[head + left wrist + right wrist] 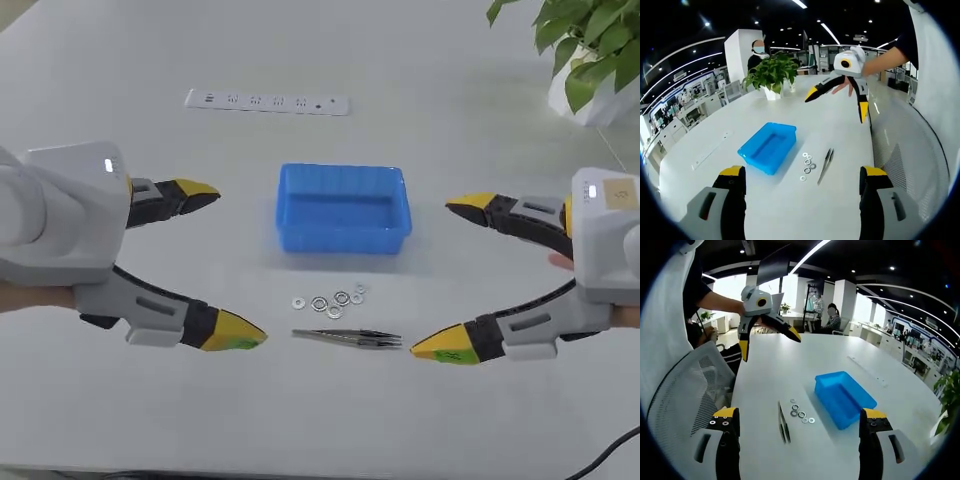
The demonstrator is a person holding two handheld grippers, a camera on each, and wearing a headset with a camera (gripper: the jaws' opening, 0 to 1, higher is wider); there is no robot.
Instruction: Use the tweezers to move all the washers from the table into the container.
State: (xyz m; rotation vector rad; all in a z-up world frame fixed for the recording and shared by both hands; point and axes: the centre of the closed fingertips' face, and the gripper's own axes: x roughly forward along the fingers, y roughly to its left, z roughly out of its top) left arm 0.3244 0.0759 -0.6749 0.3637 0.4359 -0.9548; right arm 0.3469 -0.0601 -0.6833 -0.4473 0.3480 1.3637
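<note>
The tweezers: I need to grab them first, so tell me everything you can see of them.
The tweezers are slim, grey and metallic-looking. They lie flat on the white table, crosswise in the head view and tapering toward its left. They sit just on the near side of the washers, apparently not touching them, and between the left claw and right claw. Both claws are open and neither touches the tweezers.
</note>
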